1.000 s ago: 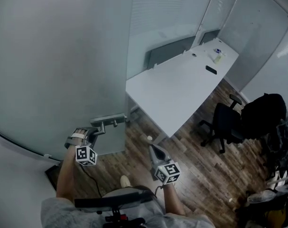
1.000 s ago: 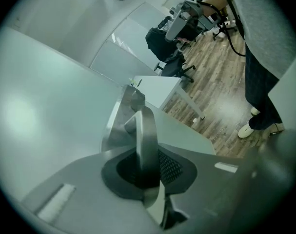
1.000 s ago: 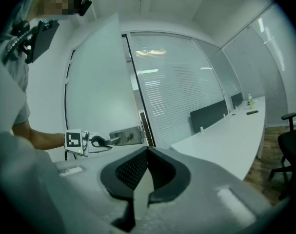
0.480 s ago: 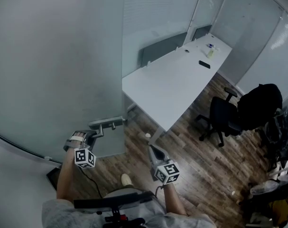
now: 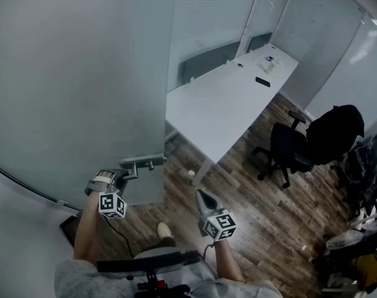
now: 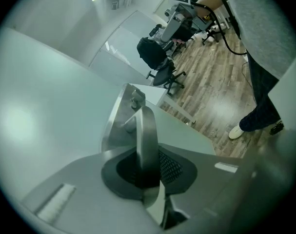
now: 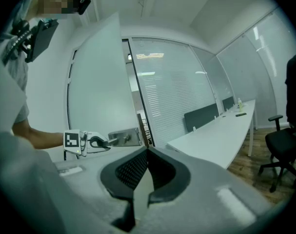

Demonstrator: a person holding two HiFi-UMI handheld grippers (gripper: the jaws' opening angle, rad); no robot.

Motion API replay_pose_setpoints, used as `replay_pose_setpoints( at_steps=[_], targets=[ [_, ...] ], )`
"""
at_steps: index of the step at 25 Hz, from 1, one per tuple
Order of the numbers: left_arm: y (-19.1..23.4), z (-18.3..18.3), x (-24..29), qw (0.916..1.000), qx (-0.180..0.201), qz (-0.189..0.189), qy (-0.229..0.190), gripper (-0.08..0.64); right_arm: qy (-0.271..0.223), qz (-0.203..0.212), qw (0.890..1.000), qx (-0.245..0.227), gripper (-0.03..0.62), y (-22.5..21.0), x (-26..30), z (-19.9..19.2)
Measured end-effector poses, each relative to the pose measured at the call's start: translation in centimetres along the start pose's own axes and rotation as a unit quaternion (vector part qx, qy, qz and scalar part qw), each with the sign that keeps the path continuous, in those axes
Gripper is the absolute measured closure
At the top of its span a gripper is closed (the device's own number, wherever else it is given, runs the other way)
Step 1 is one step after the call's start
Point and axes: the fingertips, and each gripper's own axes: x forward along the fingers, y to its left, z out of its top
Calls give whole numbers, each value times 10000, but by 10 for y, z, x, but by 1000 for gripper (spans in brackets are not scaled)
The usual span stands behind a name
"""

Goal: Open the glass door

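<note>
The frosted glass door (image 5: 70, 92) fills the left of the head view and stands ajar, with the room showing past its edge. Its metal lever handle (image 5: 143, 161) juts from a steel plate (image 6: 119, 121). My left gripper (image 5: 127, 172) is clamped on the lever (image 6: 147, 130). The jaws are easing open a touch, but the pads still press the metal. My right gripper (image 5: 200, 194) hangs free to the right of the door, apart from it, shut on nothing. In the right gripper view its jaws (image 7: 148, 152) meet, and the left gripper (image 7: 96, 142) shows on the handle.
A long white desk (image 5: 225, 104) stands just beyond the door edge. A black office chair (image 5: 284, 151) with a dark coat (image 5: 334, 132) stands to its right. Bags and clutter (image 5: 362, 185) line the right wall. Wood flooring lies between. A shoe (image 5: 164, 230) shows below.
Both grippers have shifted slightly together with the handle and door. The left keeps its hold on the lever. The desk and chair sit a little farther up in the head view.
</note>
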Motion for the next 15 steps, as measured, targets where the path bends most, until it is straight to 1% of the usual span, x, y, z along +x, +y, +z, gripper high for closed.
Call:
replay_pose_setpoints(
  at_steps=[10, 15],
  targets=[
    [-29, 15, -28, 9997, 124, 2, -187, 511, -32, -104, 9999, -17, 591, 26, -47, -22],
    [-41, 22, -45, 9995, 186, -48, -259, 509, -85, -134, 9999, -45, 591, 40, -67, -25]
  ],
)
